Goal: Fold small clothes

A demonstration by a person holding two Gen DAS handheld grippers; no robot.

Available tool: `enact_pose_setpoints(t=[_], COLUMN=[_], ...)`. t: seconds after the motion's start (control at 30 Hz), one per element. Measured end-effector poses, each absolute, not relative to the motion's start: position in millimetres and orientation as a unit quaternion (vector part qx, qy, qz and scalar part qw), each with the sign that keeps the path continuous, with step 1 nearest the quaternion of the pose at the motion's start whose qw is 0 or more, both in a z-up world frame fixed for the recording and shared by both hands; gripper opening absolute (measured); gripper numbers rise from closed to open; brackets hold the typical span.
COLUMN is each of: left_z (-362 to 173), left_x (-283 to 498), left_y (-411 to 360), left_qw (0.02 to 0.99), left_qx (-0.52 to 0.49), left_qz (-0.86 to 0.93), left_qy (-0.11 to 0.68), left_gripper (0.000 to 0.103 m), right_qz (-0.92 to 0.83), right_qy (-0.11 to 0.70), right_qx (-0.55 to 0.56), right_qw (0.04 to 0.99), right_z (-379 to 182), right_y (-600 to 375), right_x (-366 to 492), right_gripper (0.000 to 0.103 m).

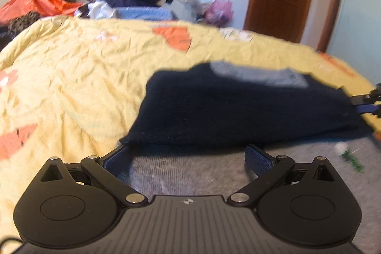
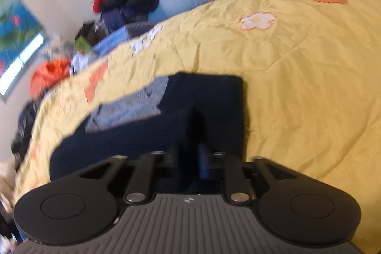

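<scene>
Left gripper [image 1: 188, 156] sits nearest with its jaws spread wide over grey knit fabric [image 1: 190, 173], at the near edge of the navy garment [image 1: 238, 111] on the yellow bedsheet [image 1: 71, 77]. Right of that, the right gripper [image 2: 195, 158] hangs at the garment's far corner, jaws narrowly apart, grip unclear.

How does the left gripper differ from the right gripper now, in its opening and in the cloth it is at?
The left gripper has its fingers wide apart; the right gripper has them close together. The left gripper is over grey knit cloth and pinches nothing; the right gripper is at an edge of the navy garment, and whether it pinches it is unclear. Both are black with blue pads and point down at the yellow bedspread.
</scene>
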State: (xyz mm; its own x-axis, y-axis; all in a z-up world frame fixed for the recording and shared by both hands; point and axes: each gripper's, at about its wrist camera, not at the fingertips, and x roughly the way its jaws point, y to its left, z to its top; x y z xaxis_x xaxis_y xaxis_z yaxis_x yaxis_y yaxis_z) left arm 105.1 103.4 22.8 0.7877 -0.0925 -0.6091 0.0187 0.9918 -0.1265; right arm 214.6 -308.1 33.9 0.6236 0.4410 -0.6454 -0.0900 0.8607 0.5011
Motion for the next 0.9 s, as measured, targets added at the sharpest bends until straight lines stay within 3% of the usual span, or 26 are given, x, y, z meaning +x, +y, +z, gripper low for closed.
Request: enact_pose_setpoints(t=[0.13,0.37,0.47,0.57,0.63,0.77,0.83,0.87,0.9], left_z=[51,33,26,19,16,18,19,20,19], left_x=[122,215,234,242,243,250,249,249,251], left_y=[140,181,177,170,167,172,171,168,164], left_qw=[0.949,0.903,0.896,0.893,0.894,0.888,0.889,0.891,0.887], left_qx=[-0.132,-0.185,-0.172,-0.155,-0.141,-0.172,-0.179,-0.169,-0.163], left_qz=[-0.021,-0.002,-0.01,-0.021,-0.031,-0.045,-0.053,-0.054,-0.058], left_qy=[0.287,0.388,0.408,0.423,0.424,0.423,0.418,0.419,0.427], left_gripper=[0.103,0.103,0.103,0.103,0.102,0.102,0.085,0.05,0.026], right_qz=[0.157,0.163,0.177,0.179,0.18,0.167,0.171,0.17,0.17], right_qy=[0.385,0.405,0.403,0.38,0.367,0.398,0.396,0.396,0.397], right_qx=[0.215,0.184,0.14,0.107,0.149,0.136,0.158,0.156,0.156], right_qw=[0.884,0.881,0.887,0.901,0.9,0.891,0.888,0.889,0.888], right_z=[44,32,28,40,46,27,26,25,23], right_y=[-310,-284,-266,-263,-282,-291,-293,-293,-293], right_x=[218,244,245,239,238,241,239,240,239], right_gripper=[0.048,0.047,0.013,0.013,0.013,0.013,0.013,0.013,0.013])
